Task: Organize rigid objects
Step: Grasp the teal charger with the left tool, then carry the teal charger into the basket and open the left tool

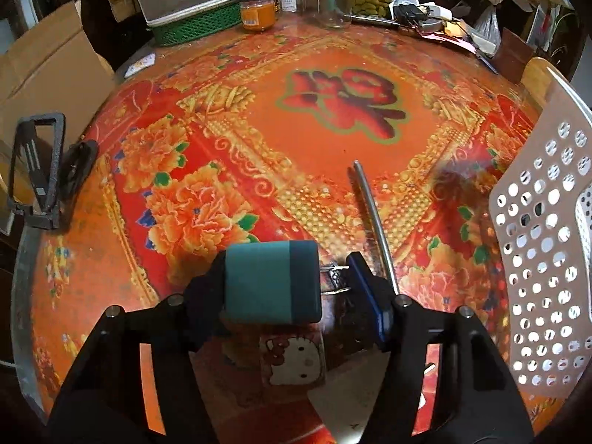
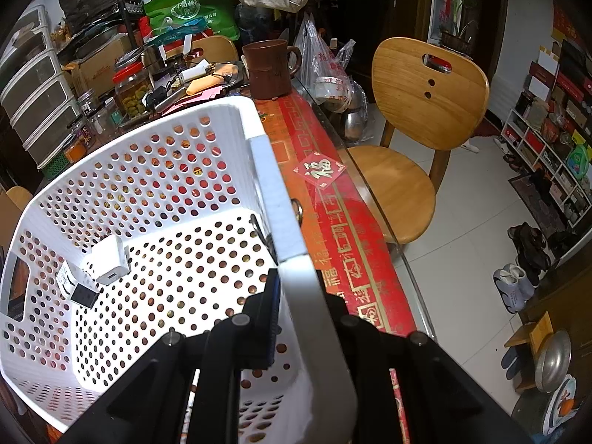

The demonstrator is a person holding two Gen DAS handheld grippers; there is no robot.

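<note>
My left gripper [image 1: 335, 288] hovers low over the red patterned table [image 1: 259, 118], its jaws standing apart around a small metal ring-shaped object [image 1: 335, 277] without closing on it. A Hello Kitty item [image 1: 294, 359] lies under the gripper. Metal chopsticks [image 1: 373, 218] lie just right of the fingers. My right gripper [image 2: 303, 318] is shut on the white perforated basket's rim [image 2: 314, 296]. Inside the basket [image 2: 148, 185] lie a white charger [image 2: 109, 264] and a small black-and-white box [image 2: 76, 283]. The basket also shows in the left wrist view [image 1: 544, 244].
A black phone stand [image 1: 37, 174] sits at the table's left edge. Jars [image 1: 259, 11], a green basket [image 1: 196, 26] and clutter line the far edge. A brown mug [image 2: 270, 68] stands beyond the basket. A wooden chair [image 2: 418, 125] stands at the table's right side.
</note>
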